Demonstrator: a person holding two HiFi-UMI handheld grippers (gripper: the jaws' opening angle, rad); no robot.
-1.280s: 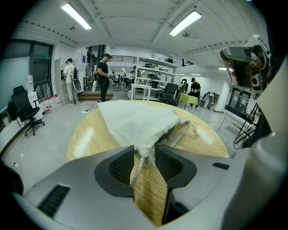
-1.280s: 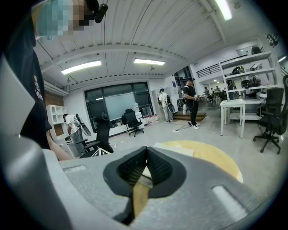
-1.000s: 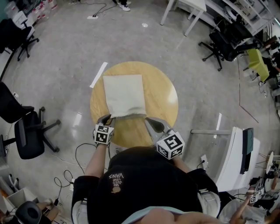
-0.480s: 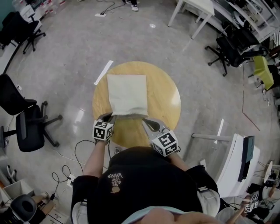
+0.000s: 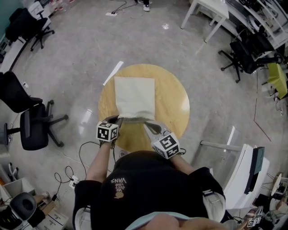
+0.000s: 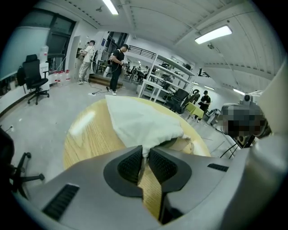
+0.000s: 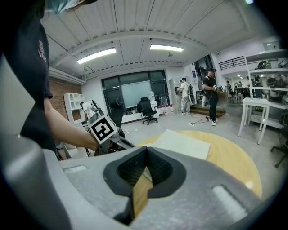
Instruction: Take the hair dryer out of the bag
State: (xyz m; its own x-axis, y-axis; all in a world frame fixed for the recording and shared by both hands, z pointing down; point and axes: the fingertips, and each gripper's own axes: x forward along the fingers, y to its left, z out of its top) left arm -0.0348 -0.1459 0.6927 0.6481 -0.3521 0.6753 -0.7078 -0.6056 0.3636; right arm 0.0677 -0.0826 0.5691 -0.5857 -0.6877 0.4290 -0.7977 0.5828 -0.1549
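A white cloth bag [image 5: 134, 96] lies flat on the round wooden table [image 5: 175, 101], its mouth toward me. My left gripper [image 5: 115, 120] has just been closing and now pinches the cloth at the bag's near left corner [image 6: 144, 152]. That pinch lifts the bag [image 6: 141, 121], and a dim beige gap [image 6: 185, 144] shows at its mouth. The hair dryer is hidden; I cannot tell whether the gap shows it. My right gripper [image 5: 147, 125] is shut and empty at the mouth's near right end. In the right gripper view its jaws [image 7: 145, 152] meet in front of the bag [image 7: 182, 143].
Black office chairs [image 5: 33, 130] stand left of the table and more at the far right [image 5: 245, 49]. A white table [image 5: 211, 9] is at the back, a white cabinet [image 5: 245, 168] near right. A tape strip [image 5: 113, 72] and cables [image 5: 81, 157] lie on the floor. People [image 6: 118, 63] stand far off.
My right gripper has dropped and slid left, closer to the bag's mouth. The left gripper has stayed at the bag's near left corner, and its marker cube has rolled slightly.
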